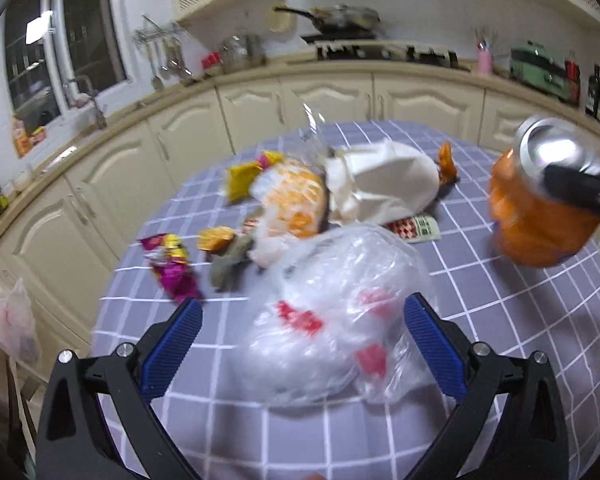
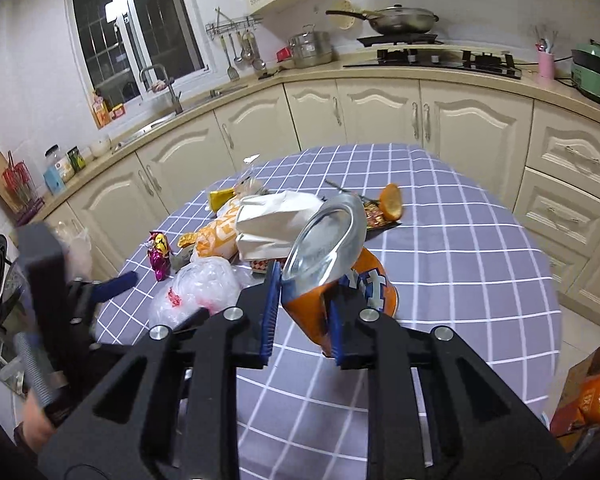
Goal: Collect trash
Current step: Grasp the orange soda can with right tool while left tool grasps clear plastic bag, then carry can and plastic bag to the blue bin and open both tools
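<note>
Right claw [image 2: 302,312]: pressed onto an orange soda can [image 2: 340,276], dented, tilted with its silver end toward the camera, held clear above the table [image 2: 460,280] (checked lilac cloth). From the left wrist view the same can [image 1: 548,196] sits at far right, a black finger across it.

Left claw [image 1: 302,340]: spread wide, blue pads either side of a clear plastic bag [image 1: 340,328] with red print; whether the pads touch the bag cannot be told (view blurred).

Trash remaining on the table, beyond the bag:
- white crumpled paper bag [image 1: 384,184], centre of the heap;
- orange-and-white wrapper [image 1: 296,200], just left of it, touching;
- yellow wrapper [image 1: 244,176], far-left side;
- magenta foil wrapper [image 1: 172,268], lying apart at the left edge;
- small orange foil piece [image 1: 216,238], between the magenta wrapper and the heap;
- red-and-white sachet [image 1: 416,228], beside the plastic bag;
- orange peel [image 2: 392,202], behind the paper bag.

Surroundings: cream cabinets [image 2: 380,116], stove [image 2: 432,60] carrying a pan [image 2: 400,18].
</note>
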A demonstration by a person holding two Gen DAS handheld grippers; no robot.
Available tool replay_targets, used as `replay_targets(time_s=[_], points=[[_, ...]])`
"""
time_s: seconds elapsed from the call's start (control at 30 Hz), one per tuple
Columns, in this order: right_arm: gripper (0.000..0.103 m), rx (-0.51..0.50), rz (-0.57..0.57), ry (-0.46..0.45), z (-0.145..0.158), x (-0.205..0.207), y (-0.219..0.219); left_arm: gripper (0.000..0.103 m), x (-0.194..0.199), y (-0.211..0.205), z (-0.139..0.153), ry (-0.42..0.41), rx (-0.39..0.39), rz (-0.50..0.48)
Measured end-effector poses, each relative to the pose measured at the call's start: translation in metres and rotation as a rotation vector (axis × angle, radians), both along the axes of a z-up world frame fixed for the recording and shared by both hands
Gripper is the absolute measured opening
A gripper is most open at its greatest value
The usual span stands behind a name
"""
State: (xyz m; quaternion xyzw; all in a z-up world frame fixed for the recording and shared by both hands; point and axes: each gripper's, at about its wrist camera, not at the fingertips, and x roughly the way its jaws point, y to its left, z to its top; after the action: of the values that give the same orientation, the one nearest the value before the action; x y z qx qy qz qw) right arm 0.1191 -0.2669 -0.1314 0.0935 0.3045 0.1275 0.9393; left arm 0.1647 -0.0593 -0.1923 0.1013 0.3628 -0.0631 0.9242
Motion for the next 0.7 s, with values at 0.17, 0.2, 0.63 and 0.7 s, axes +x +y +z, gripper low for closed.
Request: replay_targets(time_s=[0.17,0.2,0.63,0.7], points=[[0.022,0.024,-0.016,-0.013,0.005,-0.008,-0.016,0.044,0.001,0.005,-0.002,0.023,-0.084,-0.030],[0.022,0.028,-0.021,-0.017,0.006,-0.010,-0.020,0.038,-0.001,0.007,-0.001,0.022,-0.104,-0.037],[0.022,0.092,-0.087,-0.072,0.026,-0.045,-0.081,0.017,-0.049,0.005,0.028,-0.005,-0.305,-0.078],[0.022,0.097,-0.112,-0.077,0.027,-0.051,-0.095,0.017,-0.054,-0.008,0.038,-0.019,-0.322,-0.115]])
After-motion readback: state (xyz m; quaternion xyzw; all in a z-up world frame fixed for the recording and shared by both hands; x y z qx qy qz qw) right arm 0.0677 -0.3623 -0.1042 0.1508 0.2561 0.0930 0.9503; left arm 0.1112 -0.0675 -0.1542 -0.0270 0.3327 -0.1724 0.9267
